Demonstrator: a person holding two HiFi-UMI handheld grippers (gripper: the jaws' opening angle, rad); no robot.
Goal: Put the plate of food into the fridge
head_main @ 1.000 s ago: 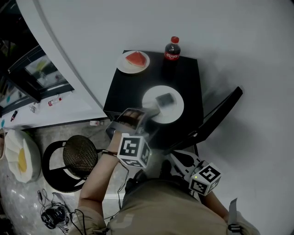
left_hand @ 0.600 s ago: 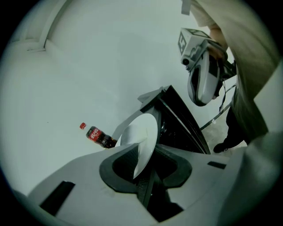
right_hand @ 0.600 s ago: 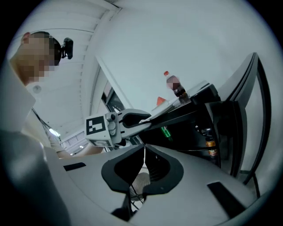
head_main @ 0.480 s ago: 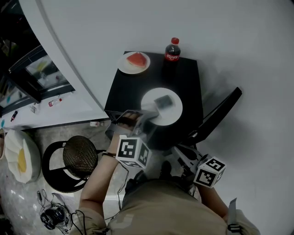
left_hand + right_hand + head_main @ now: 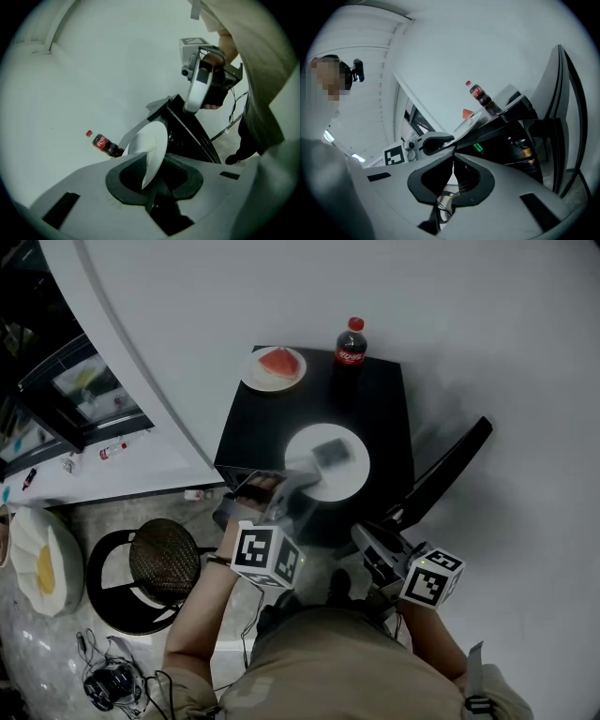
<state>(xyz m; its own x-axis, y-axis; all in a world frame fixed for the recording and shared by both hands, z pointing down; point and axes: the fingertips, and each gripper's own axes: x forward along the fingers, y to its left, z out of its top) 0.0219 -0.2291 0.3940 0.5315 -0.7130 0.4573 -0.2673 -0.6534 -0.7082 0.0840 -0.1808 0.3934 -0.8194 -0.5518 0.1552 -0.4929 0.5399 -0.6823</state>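
A white plate (image 5: 302,448) carrying a grey piece of food (image 5: 335,452) rests on top of the small black fridge (image 5: 253,423). My left gripper (image 5: 298,478) is shut on the plate's near rim. The left gripper view shows that rim (image 5: 151,143) wedged edge-on between the pads of the left gripper (image 5: 149,180). My right gripper (image 5: 364,538) hangs lower right, by the open fridge door (image 5: 450,470), jaws shut and empty. In its own view the right gripper (image 5: 453,157) points toward the plate (image 5: 471,124) and the left gripper (image 5: 433,140).
A second plate with a watermelon slice (image 5: 278,362) and a cola bottle (image 5: 352,343) stand at the back of the fridge top. A round black stool (image 5: 161,563) sits on the floor to the left, cables (image 5: 108,676) below it. A white wall runs behind.
The left jaws have closed on the plate's rim. The plate has shifted slightly toward me. The right gripper has drifted up and right beside the open door.
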